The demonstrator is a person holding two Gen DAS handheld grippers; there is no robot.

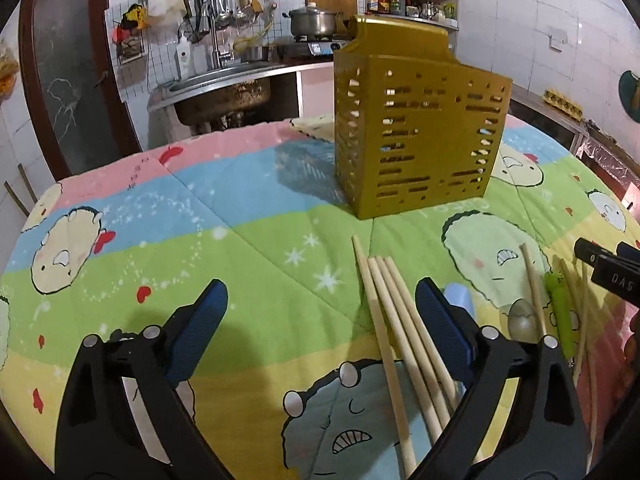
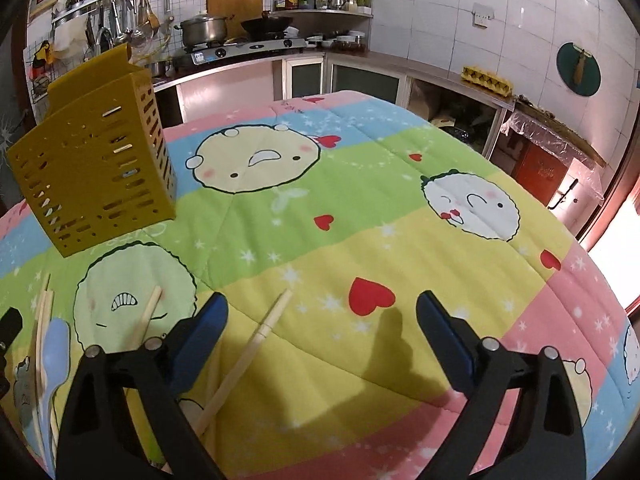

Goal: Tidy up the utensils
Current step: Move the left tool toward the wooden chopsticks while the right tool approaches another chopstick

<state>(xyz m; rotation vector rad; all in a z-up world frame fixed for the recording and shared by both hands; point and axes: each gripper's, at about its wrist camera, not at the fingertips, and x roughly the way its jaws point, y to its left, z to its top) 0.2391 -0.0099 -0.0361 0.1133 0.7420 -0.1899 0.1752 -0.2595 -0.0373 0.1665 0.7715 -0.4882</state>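
A gold slotted utensil holder (image 1: 416, 136) stands upright on the cartoon cloth (image 1: 224, 216); it also shows at the left of the right wrist view (image 2: 96, 176). Several wooden chopsticks (image 1: 394, 316) lie in front of it, beside my open, empty left gripper (image 1: 320, 328). A light blue spoon (image 1: 460, 300), a metal spoon (image 1: 522, 318) and a green-handled utensil (image 1: 560, 312) lie to the right. My right gripper (image 2: 322, 332) is open and empty above the cloth; chopsticks (image 2: 248, 360) and the blue spoon (image 2: 54, 356) lie at its left.
The cloth (image 2: 360, 208) covers a round table. Behind it are a steel sink (image 1: 224, 84), a stove with pots (image 2: 224, 40), hanging ladles and shelves. The right gripper's tip (image 1: 604, 268) shows at the right edge of the left wrist view.
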